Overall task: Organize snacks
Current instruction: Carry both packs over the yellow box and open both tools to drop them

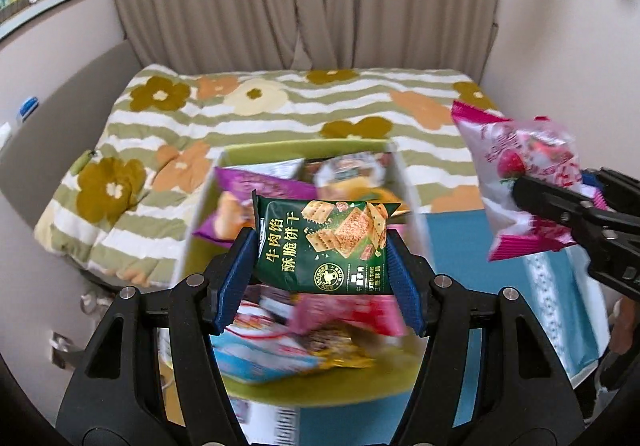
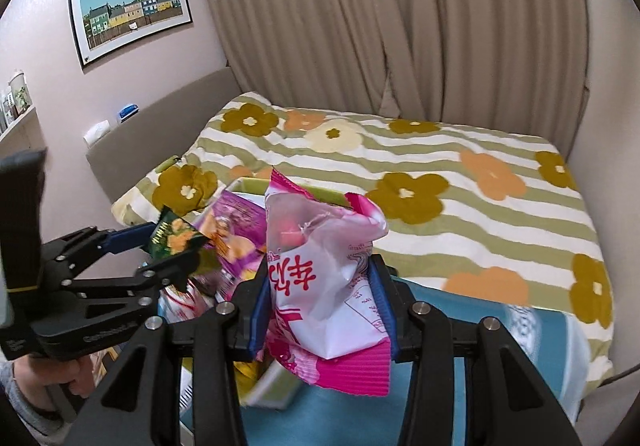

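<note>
1. Blue-padded fingers (image 1: 242,274) of the left gripper (image 1: 320,266) sit closest to the left wrist camera, clamped on the two sides of a dark green cracker packet (image 1: 322,246); the packet hangs in the air above the snack box.
2. Below that packet is a white box with a green inside (image 1: 408,181), crowded with snacks: a purple bag (image 1: 256,185) at the far left, a pale wrapped item (image 1: 348,169) at the far end, and pink (image 1: 352,314) and yellow wrappers (image 1: 340,358) nearer the camera. These are blurred.
3. In the right wrist view, the right gripper (image 2: 320,310) is closed on a pink-and-white strawberry snack bag (image 2: 320,286), squeezed between the blue pads (image 2: 258,306); the bag stands upright above the near corner of the box (image 2: 276,386).
4. From the left wrist camera the same bag (image 1: 524,173) shows at the right, held clear of the box by the right gripper (image 1: 560,205).
5. From the right wrist camera the left gripper (image 2: 160,246) shows at the left with the green packet (image 2: 176,238) in its fingers, and a hand (image 2: 60,382) in a grey sleeve grips its handle.
6. The box rests on a blue cloth (image 2: 360,414) at the edge of a bed with a striped, flowered quilt (image 2: 480,205).
7. Beige curtains (image 2: 400,25) hang behind the bed, and a framed picture of coloured houses (image 2: 132,9) is on the wall.
</note>
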The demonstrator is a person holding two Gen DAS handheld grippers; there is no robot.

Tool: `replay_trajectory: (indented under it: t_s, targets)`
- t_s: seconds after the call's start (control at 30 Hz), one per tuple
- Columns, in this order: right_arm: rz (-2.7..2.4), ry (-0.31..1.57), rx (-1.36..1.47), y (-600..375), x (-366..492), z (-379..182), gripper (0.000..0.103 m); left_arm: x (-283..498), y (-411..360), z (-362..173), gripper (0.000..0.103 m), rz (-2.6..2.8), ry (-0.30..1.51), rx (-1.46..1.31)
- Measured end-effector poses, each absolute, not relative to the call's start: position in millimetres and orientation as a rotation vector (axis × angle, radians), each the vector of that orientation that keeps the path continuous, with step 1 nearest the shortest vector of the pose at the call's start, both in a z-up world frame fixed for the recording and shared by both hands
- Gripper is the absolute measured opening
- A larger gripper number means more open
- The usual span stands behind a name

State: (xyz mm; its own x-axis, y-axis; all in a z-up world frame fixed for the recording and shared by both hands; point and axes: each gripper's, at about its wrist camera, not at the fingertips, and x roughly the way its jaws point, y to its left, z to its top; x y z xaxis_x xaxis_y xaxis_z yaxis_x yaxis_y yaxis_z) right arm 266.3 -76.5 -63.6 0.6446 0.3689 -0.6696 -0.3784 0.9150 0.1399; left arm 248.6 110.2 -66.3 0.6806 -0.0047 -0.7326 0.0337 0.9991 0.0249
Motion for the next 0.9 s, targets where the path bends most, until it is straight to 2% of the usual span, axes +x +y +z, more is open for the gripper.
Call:
replay_trajectory:
  t_s: [0.2,0.23,0.33,0.37,0.7,0.9]
  targets:
    - [0.424,0.799,-0.003,-33.0,289.6,-77.3,0.041,283.5,160.8,-96.9,0.062,-0.032,0.918,0.011]
    - [0.420,0.805,0.001,-28.6,292.2,-79.2,0.041,286.3,163.3,-100.3,0.067,-0.040,0.934,0.006]
    - [0.407,0.826,0.014,-16.3,299.7,-85.3,0.041,293.8,175.2,-113.4,0.100,-0.062,0.990,0.006]
    - [0.403,0.833,0.018,-15.0,302.0,-86.2,0.041,292.9,178.6,-115.1,0.102,-0.070,0.990,0.007]
    - [0.376,0.887,0.040,6.3,309.7,-88.0,0.041,277.2,208.3,-106.8,0.102,-0.096,0.971,0.032]
    - [0.416,0.929,0.031,37.6,321.0,-95.4,0.046,273.3,229.3,-108.4,0.102,-0.088,0.977,-0.002]
